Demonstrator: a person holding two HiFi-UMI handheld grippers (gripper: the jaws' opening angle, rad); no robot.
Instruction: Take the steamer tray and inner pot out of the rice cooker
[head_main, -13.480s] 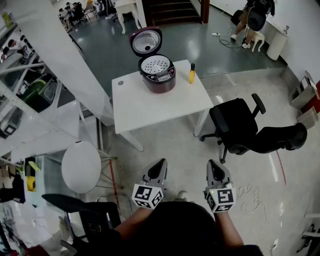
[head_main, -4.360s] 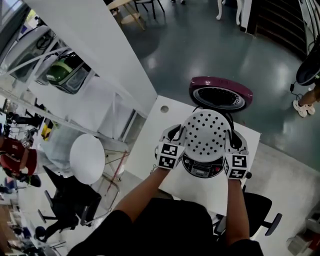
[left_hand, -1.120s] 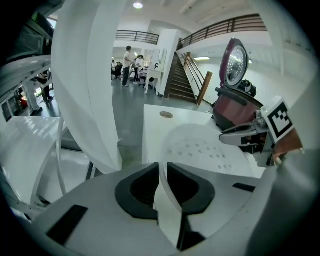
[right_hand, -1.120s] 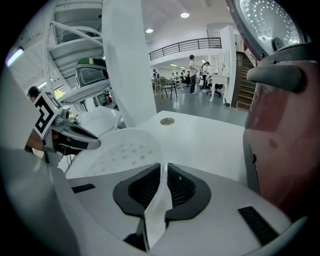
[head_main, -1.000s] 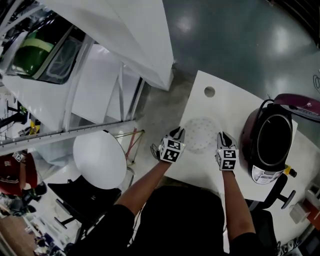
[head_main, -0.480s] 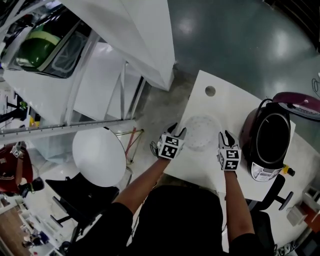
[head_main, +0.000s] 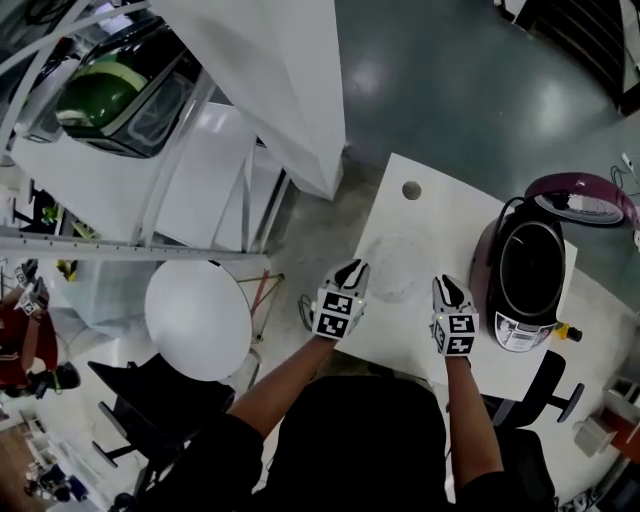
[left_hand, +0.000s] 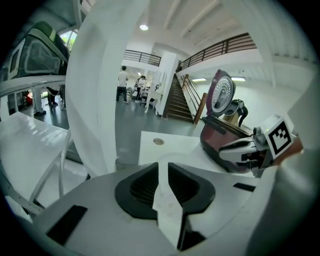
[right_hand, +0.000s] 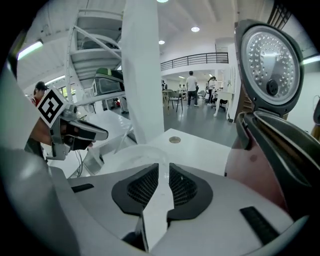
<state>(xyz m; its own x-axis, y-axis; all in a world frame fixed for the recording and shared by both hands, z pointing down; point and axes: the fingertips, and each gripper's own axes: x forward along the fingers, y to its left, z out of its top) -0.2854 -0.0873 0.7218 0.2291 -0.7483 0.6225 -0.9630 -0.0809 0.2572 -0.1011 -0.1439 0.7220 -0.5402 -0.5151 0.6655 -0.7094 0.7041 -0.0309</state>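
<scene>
1. Both grippers have drawn back and up from the tray (head_main: 397, 268), which now lies flat on the table (head_main: 425, 215), left of the cooker (head_main: 528, 330) and apart from it.
2. The left gripper (head_main: 355, 268) hangs just beside the tray's near-left edge. Its jaws have just been closing and now stand a narrow slit apart, with nothing between them.
3. The right gripper (head_main: 447, 285) hangs between tray and cooker. Its jaws have also just been closing and show the same narrow gap, likewise empty.
4. The pot (head_main: 527, 268) still sits in the cooker, with the lid (head_main: 582, 198) tipped open behind it, so the tray half looks done and the pot half remains.
5. For the pot, I judge it best to:
   - spread both pairs of jaws wider first;
   - bring the grippers to opposite sides of the rim;
   - pinch the rim firmly and evenly.
6. Lift straight up until the pot clears the cooker wall, keeping it level and away from the lid.
7. Set it on bare table, not on the tray.
</scene>
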